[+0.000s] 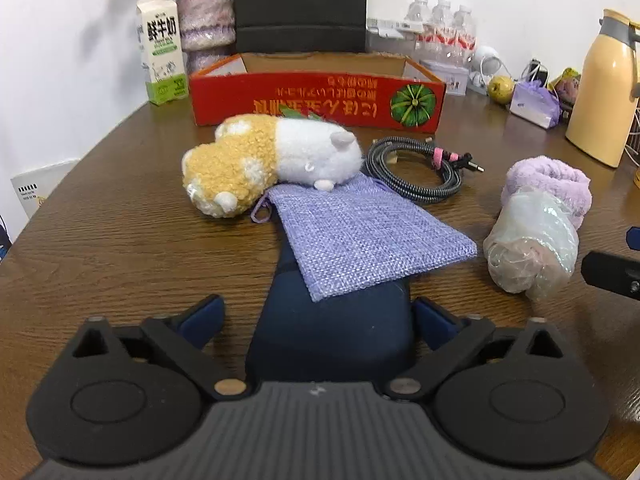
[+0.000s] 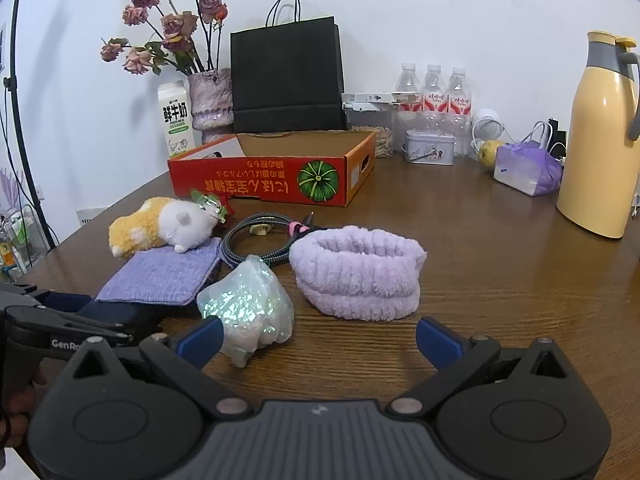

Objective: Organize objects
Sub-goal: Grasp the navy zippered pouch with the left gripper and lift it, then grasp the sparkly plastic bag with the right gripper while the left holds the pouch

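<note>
While the red box (image 2: 264, 184) looks empty, 5 things wait near it; the left gripper (image 1: 316, 312) is open around a dark blue case (image 1: 328, 332), the right gripper (image 2: 320, 340) open.

The middle of the table (image 2: 480, 264) is crowded: a plush toy (image 1: 256, 160), a purple pouch (image 1: 360, 232) lying over a dark blue case (image 1: 332, 332), a coiled cable (image 1: 412, 176), a crinkly plastic bundle (image 2: 248, 304) and a lilac headband (image 2: 356, 268) lie close together, leaving only narrow gaps. Behind them the red box (image 2: 256, 184) stands open-topped, with a black bag (image 2: 286, 76), milk carton (image 2: 176, 120) and vase (image 2: 210, 100) along the far edge. Bare wood lies toward the left edge and between the headband and the yellow jug (image 2: 600, 140) near the right edge.
</note>
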Tool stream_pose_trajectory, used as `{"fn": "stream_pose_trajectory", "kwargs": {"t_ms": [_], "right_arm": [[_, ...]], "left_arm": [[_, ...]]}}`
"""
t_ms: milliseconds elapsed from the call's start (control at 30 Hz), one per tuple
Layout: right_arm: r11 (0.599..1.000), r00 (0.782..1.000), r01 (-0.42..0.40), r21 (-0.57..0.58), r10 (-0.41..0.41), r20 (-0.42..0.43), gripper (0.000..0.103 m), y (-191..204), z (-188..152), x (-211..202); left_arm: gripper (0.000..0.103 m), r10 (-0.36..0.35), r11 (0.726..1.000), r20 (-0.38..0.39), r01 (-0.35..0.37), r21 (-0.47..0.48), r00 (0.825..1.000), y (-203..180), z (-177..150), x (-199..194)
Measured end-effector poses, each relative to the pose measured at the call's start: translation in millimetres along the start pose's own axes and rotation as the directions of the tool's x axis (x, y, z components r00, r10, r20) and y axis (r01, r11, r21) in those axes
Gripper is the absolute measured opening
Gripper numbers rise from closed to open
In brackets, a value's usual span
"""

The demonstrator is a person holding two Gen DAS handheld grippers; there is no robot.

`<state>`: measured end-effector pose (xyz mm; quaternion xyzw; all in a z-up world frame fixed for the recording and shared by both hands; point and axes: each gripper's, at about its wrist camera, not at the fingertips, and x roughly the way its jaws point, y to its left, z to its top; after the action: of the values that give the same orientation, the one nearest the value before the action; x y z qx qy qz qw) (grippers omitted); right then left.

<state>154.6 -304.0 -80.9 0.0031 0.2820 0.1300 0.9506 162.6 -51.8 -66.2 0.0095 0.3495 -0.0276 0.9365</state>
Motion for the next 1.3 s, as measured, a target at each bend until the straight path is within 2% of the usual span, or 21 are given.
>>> {"fn": "stream_pose_trajectory", "kwargs": {"t_ms": [33,167,433,667,1067,1300], "right_arm": [[1.0,1.0,0.0,0.001,0.0,-0.001,0.103,-0.1,-0.3,0.0],[1.0,1.0,0.0,0.002,0.0,-0.002,0.103,0.8,-2.2,-1.1],[1.0,1.0,-0.005,0.0,0.005,-0.005,0.103,3.1,-5.3,-4.0],[1.0,1.0,-0.015,-0.011,0.015,-0.001,0.103,9.2,-7.0,-8.8],[0.999,1.0,-0.027,-0.046,0.026,-0.006,0.103,26.4,-7.4,-11.2],[0.997,0.999,-0.032,-0.072,0.032,-0.013,0.102,36.6,-7.5,-11.6]], "left_arm": [[0.079,-0.007,1.0,0.007,0.007,-0.001,1.0,0.5,-0.4,-2.9],[0.071,-0.009,1.0,0.027,0.01,-0.027,1.0,5.4,-4.6,-13.5],[0.068,-0.02,0.998,0.042,0.023,-0.061,0.999,18.7,-16.3,-35.7],[0.066,-0.01,0.996,0.088,0.017,-0.084,0.996,28.6,-19.8,-59.2],[0.065,0.101,0.985,0.108,-0.084,-0.153,0.989,68.4,-37.6,-80.8],[0.064,0.216,0.961,0.141,-0.185,-0.204,0.966,94.6,-41.4,-97.6]]}}
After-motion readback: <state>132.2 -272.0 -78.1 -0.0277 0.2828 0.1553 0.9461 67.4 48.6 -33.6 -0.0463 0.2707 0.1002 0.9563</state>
